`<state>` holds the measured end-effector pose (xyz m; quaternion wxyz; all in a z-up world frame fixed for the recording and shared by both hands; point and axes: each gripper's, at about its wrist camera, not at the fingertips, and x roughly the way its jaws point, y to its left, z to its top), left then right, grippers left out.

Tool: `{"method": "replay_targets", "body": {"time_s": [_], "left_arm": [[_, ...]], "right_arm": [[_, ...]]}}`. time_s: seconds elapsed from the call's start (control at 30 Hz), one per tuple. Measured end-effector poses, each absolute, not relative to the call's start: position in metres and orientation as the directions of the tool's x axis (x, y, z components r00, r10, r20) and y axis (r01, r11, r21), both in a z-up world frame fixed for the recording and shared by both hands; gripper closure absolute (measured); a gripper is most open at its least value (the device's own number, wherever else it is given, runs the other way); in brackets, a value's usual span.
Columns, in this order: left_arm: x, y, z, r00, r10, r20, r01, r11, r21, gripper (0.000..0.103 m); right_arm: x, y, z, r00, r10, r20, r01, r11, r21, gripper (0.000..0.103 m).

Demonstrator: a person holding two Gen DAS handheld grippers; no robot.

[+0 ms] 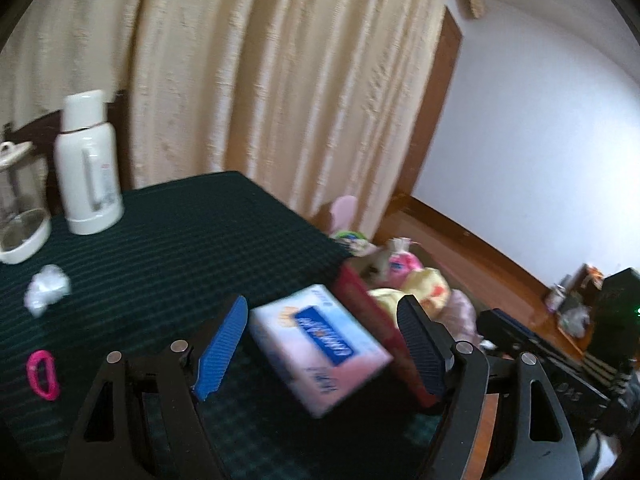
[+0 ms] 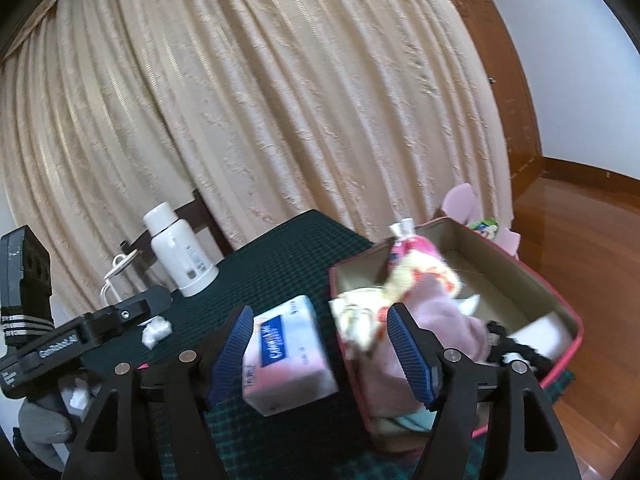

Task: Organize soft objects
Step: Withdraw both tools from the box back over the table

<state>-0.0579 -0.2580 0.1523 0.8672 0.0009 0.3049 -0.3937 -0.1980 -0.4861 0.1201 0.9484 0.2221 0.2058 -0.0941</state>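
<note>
A white and pink tissue pack (image 1: 320,344) with a blue label lies on the dark green tablecloth (image 1: 160,248), beside the red box (image 2: 556,304). The box holds soft things: a pink cloth (image 2: 440,320), a yellow and pink toy (image 2: 416,264) and a dark cord (image 2: 508,344). My left gripper (image 1: 320,344) is open, its blue fingers on either side of the pack. My right gripper (image 2: 320,352) is open; the pack (image 2: 284,356) lies just inside its left finger and its right finger is over the box. The left gripper (image 2: 80,336) shows at the left in the right wrist view.
A white thermos (image 1: 88,164) and a glass kettle (image 1: 20,216) stand at the back left of the table. A crumpled white wad (image 1: 46,288) and a pink ring (image 1: 42,376) lie on the cloth. Cream curtains (image 2: 280,100) hang behind. Wooden floor (image 2: 592,240) lies to the right.
</note>
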Motion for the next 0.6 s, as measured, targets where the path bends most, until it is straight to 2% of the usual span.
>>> {"method": "replay_targets", "body": {"time_s": [0.6], "left_arm": [[-0.026,-0.159,0.126,0.636,-0.542,-0.549,0.495,0.832,-0.249,0.024]], "right_arm": [[-0.154,-0.420,0.115,0.882,0.052,-0.468,0.130,0.929,0.347,0.024]]}}
